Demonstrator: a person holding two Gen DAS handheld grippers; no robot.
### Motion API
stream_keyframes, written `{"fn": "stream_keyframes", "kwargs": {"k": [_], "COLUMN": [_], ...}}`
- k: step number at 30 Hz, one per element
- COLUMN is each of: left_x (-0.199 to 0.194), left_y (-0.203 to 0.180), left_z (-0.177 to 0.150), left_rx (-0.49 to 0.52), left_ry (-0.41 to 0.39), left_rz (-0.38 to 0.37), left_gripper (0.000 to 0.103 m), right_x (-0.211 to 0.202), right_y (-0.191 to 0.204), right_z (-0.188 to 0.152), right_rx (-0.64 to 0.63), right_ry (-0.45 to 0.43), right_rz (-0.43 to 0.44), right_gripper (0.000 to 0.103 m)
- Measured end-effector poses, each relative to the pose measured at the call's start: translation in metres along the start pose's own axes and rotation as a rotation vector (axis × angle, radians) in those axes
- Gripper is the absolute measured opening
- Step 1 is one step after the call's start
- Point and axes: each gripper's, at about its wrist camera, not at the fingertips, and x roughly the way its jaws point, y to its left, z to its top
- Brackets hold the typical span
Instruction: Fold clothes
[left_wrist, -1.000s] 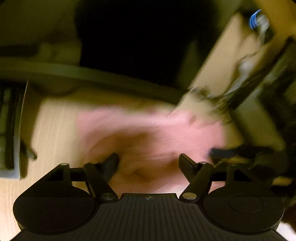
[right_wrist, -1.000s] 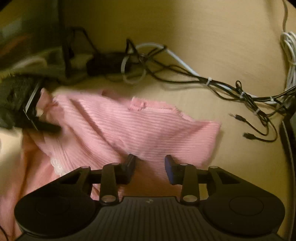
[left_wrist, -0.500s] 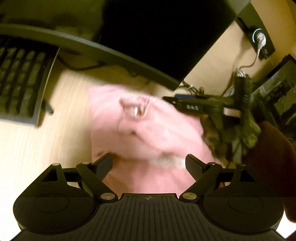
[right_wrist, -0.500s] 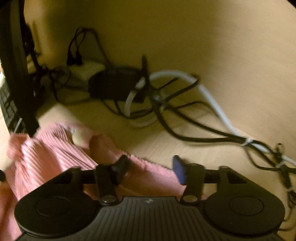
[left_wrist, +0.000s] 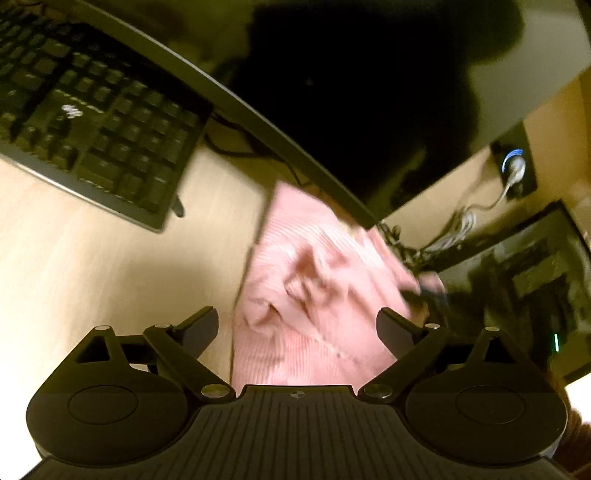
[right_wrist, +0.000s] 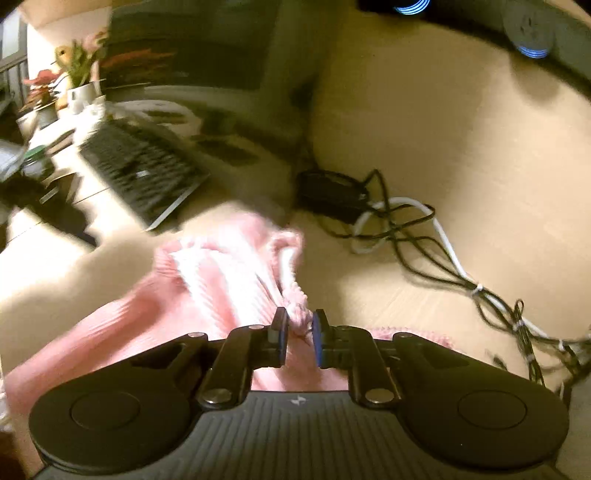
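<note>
A pink ribbed garment (left_wrist: 314, 280) lies rumpled on the light wooden desk (left_wrist: 92, 266), its far end reaching under the monitor's edge. My left gripper (left_wrist: 297, 328) hovers over its near part, fingers wide open with nothing between them. In the right wrist view the same pink garment (right_wrist: 221, 280) is bunched up, and my right gripper (right_wrist: 299, 332) is shut on a gathered edge of it, cloth pinched between the blue pads (right_wrist: 281, 332). The right gripper shows as a dark blur at the cloth's right side in the left wrist view.
A black keyboard (left_wrist: 96, 122) sits at the back left and a dark monitor (left_wrist: 369, 92) looms over the cloth. Tangled black and white cables (right_wrist: 406, 236) with a power brick (right_wrist: 328, 192) lie right of the garment. Potted flowers (right_wrist: 74, 74) stand far left.
My right gripper closed from open onto the garment's edge and swung its view left. The cloth bunched up. My left gripper stayed open and shifted so the keyboard shows more.
</note>
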Motion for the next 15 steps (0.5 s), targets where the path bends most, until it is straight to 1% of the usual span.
{"fn": "stream_keyframes", "kwargs": {"k": [3, 5, 8, 14, 15], "left_x": [-0.010, -0.013, -0.014, 0.003, 0.006], "left_y": [0.008, 0.009, 0.004, -0.007, -0.009], "left_z": [0.009, 0.015, 0.021, -0.003, -0.007], "left_rx": [-0.013, 0.005, 0.044, 0.198, 0.224], "left_ry": [-0.014, -0.019, -0.009, 0.139, 0.165], "left_rz": [-0.032, -0.055, -0.081, -0.048, -0.041], "left_gripper": [0.098, 0.098, 0.100, 0.100, 0.100], "right_x": [-0.034, -0.055, -0.070, -0.099, -0.104], "right_y": [0.032, 0.053, 0.063, 0.082, 0.085], "right_z": [-0.013, -0.022, -0.036, -0.063, -0.067], "right_rx": [-0.018, -0.026, 0.033, 0.151, 0.171], "right_ry": [0.007, 0.011, 0.015, 0.023, 0.024], "right_rz": [0.012, 0.019, -0.002, -0.044, -0.051], "right_gripper": [0.012, 0.012, 0.011, 0.012, 0.013]}}
